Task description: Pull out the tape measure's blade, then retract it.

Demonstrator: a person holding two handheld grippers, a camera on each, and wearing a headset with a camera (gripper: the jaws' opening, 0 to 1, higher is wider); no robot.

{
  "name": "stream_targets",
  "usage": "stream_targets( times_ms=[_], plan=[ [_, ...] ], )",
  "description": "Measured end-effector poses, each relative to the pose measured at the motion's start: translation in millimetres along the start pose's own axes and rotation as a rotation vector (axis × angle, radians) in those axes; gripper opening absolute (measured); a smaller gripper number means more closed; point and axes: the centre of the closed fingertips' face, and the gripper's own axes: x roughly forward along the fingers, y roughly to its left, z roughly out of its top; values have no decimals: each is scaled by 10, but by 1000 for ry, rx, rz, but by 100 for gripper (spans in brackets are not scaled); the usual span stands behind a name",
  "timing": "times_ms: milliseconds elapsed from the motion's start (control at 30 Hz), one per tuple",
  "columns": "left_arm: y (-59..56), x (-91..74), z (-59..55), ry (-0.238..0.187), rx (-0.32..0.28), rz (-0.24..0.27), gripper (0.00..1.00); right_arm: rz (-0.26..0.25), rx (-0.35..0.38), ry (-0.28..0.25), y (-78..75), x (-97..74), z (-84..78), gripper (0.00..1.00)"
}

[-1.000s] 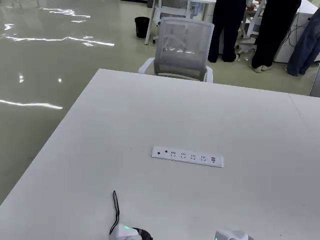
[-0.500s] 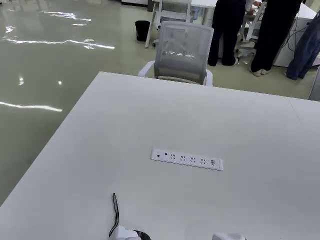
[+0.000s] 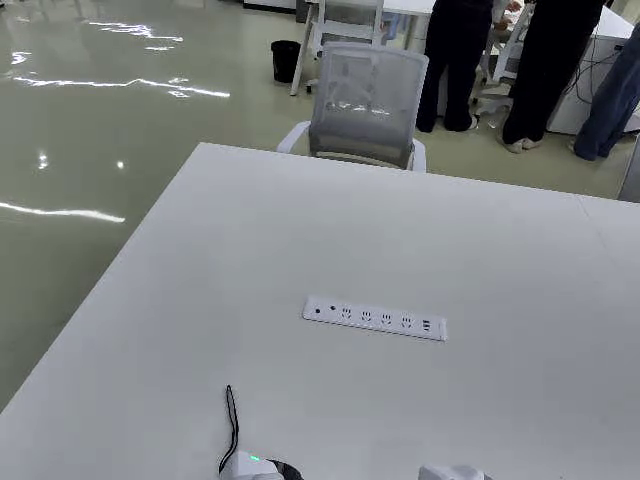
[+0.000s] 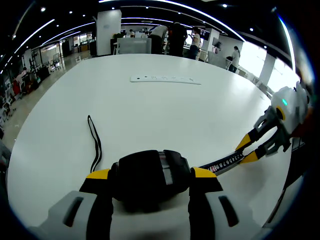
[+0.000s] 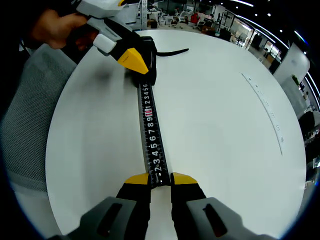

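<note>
The left gripper [image 4: 151, 175] clamps the tape measure's case [image 4: 147, 167] while the right gripper [image 5: 159, 179] pinches the blade [image 5: 150, 125], apparently at its end, which spans left to right between them.

The left tongs [image 4: 151, 175] and right tongs [image 5: 160, 178] share grey bodies and black jaws tipped yellow.
</note>
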Motion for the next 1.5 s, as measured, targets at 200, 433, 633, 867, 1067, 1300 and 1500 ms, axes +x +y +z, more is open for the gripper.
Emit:
stream_targets(
  times_ms=[200,433,633,867,1067,1300,1500],
  plan=[
    [-1,4,1,3,-1,-1,57,2,-3,1,1,9,17,13],
    [-1,-1,0,3,-2,0,57,4,-5,1,11,11,42,13],
    [0,-7,4,3,-1,-1,57,6,-3,-3,11,16,65,13],
    [1,-9,6,4,-1,0,57,10,-5,-7,22,36,118,13],
    [1,-7,8,10,-3,-1,57,13,-6,-5,24,61,145,13],
    [-5,-9,6,8,-4,0,57,14,-8,-6,36,60,166,13],
    [-7,-5,0,8,-3,0,57,15,-13,-6,37,93,188,13]
  ],
)
